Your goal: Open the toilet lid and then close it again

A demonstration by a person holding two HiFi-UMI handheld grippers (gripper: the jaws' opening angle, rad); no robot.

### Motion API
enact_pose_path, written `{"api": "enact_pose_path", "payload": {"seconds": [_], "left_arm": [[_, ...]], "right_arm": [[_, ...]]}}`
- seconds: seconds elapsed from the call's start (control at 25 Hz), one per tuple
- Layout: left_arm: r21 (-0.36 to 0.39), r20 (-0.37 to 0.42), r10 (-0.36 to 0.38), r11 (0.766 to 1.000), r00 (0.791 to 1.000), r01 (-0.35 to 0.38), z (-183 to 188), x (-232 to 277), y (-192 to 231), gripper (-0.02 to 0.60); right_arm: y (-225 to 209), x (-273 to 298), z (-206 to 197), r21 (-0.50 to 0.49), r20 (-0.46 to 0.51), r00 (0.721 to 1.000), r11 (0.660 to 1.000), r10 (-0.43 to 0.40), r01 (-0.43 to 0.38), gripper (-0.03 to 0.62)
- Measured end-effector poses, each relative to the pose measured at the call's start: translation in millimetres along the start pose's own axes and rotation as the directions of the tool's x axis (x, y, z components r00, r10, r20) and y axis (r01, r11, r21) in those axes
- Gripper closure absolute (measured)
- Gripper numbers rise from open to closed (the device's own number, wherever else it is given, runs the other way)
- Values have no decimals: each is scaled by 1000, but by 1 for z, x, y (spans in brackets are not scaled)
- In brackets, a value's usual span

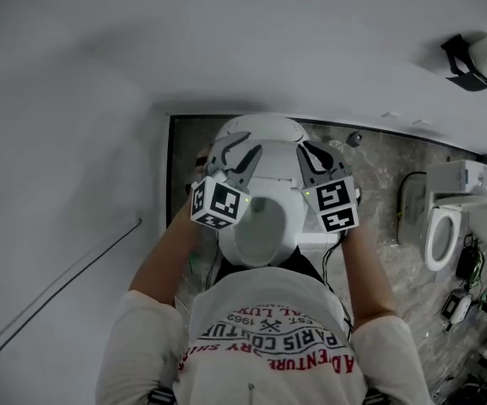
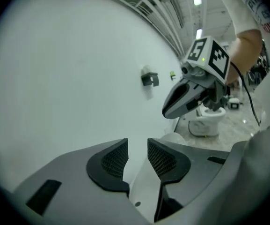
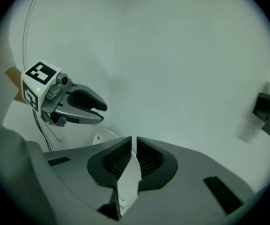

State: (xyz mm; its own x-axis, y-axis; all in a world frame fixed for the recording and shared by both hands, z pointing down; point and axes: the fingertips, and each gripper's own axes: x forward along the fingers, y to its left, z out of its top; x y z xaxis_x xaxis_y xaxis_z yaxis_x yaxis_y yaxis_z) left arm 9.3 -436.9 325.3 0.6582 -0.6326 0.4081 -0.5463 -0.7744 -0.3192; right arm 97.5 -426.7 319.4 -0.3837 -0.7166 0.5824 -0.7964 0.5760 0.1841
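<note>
The toilet lid (image 1: 256,133) stands raised against the far wall (image 1: 226,40). The left gripper's (image 2: 137,145) fingers sit apart around its rim, not pressing. The right gripper's (image 3: 134,143) fingers look pinched on it. Held on one side only, the lid could twist free and slam onto the seat (image 1: 292,215).

- The toilet (image 1: 264,236): its near rim sits under the shirt (image 1: 268,327), and its sides are covered by the left gripper (image 1: 241,150) and the right gripper (image 1: 315,155).
- The lid (image 1: 260,130): only its top shows from the head view. Each gripper view gives just a white sliver between the fingers (image 3: 111,165) (its edge blends into the pale wall (image 3: 172,55)).
- The second toilet (image 1: 444,226): it runs out at the right edge.
- The wall fitting (image 1: 469,62): it is dark and cropped at the right edge, and its kind cannot be told. It is blurred in the right gripper view.
- The floor clutter (image 1: 462,298): too small to name.
- The person (image 1: 160,264): cut off by the bottom edge.
</note>
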Motion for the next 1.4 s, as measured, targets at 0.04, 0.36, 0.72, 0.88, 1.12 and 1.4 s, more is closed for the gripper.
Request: {"api": "enact_pose_path", "payload": {"seconds": [0.04,0.36,0.72,0.88,1.12,1.4], "left_arm": [[-45,22,12,999,1000,-11,6,-11,1,448],[-302,105,194,941,975,-154,40,-93,11,527],[-429,163,231,892,959,-142,69,-160,-1,574],[-435,225,156,899,962,-45,89,-166,-11,574],[-423,256,173,905,951,-50,101,-178,-17,575],[-395,238,187,915,953,-81,104,-185,-19,576]], "right_arm": [[2,-10,6,29,19,999,999,-32,32,560],[35,-84,29,236,94,968,950,-232,205,562],[61,-137,57,282,178,930,922,-322,265,576],[68,-145,62,331,190,934,915,-303,229,578],[80,-161,59,339,201,926,909,-320,241,578],[83,-169,63,333,217,921,912,-323,241,577]]}}
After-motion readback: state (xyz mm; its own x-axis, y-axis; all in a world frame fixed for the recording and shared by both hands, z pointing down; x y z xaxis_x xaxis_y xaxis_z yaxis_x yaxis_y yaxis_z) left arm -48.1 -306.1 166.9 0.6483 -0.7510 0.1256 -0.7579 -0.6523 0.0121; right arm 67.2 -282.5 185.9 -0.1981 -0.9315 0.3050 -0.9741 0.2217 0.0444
